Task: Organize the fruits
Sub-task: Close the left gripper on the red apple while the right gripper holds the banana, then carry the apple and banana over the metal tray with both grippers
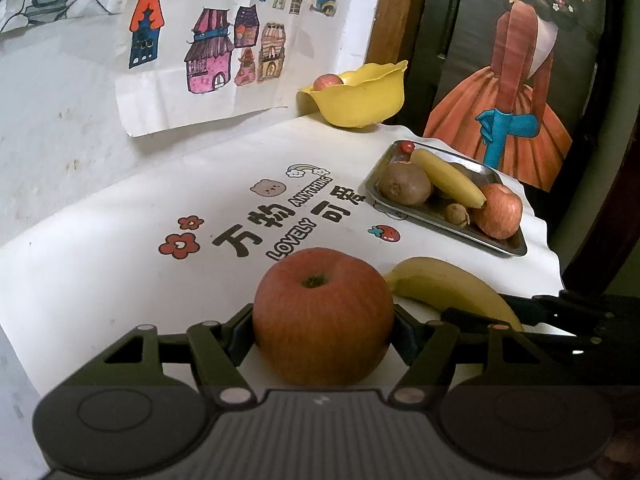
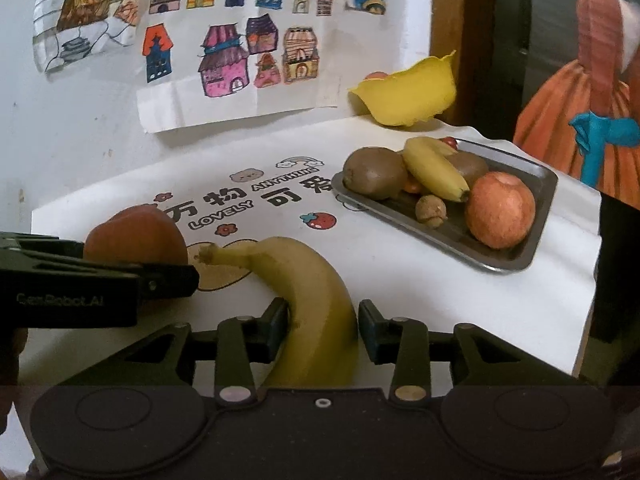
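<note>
While left fingers (image 1: 322,330) clamp reddish-orange apple (image 1: 323,316) | right fingers (image 2: 322,322) straddle yellow banana (image 2: 316,300), right pad apart

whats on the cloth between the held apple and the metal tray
Only bare printed tablecloth, in the left wrist view, between the apple and tray.

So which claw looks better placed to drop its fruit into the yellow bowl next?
Probably the left claw: it is shut on the round red apple, and the yellow wavy-rimmed bowl already holds an apple. The right claw brackets the yellow banana, its right pad not clearly touching.
</note>
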Demonstrator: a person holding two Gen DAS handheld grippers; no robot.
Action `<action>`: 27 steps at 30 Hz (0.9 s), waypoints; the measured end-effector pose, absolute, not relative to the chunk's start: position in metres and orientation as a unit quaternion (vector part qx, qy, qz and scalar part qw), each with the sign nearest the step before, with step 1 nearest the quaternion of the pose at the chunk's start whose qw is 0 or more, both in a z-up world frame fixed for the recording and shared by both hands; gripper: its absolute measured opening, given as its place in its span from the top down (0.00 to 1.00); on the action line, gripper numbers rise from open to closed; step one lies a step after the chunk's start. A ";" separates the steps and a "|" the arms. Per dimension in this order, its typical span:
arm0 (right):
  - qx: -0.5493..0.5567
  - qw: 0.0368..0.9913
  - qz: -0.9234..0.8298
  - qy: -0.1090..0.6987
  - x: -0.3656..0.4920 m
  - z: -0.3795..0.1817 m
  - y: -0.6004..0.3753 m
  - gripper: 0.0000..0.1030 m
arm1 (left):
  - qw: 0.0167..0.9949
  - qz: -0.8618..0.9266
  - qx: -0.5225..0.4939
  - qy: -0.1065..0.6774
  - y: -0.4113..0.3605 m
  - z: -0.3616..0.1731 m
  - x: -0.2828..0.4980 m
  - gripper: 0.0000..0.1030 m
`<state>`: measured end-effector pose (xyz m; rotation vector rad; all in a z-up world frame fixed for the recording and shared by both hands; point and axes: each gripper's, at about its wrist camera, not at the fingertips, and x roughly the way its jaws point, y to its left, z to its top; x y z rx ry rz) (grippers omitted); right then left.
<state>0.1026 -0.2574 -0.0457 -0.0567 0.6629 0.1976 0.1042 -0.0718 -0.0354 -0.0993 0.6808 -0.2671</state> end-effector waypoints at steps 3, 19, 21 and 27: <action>-0.029 0.940 0.105 0.323 0.106 -0.046 -0.259 0.61 | 0.932 -0.128 -0.054 0.335 -0.071 -0.035 0.105 0.30; 0.012 0.959 0.081 0.273 0.096 -0.034 -0.285 0.64 | 0.940 -0.132 -0.049 0.310 -0.084 -0.013 0.124 0.30; 0.022 0.961 0.075 0.264 0.096 -0.030 -0.293 0.64 | 0.941 -0.139 -0.044 0.304 -0.090 -0.006 0.130 0.30; 0.054 0.970 0.061 0.229 0.102 -0.011 -0.325 0.64 | 0.947 -0.163 -0.029 0.275 -0.116 0.019 0.151 0.30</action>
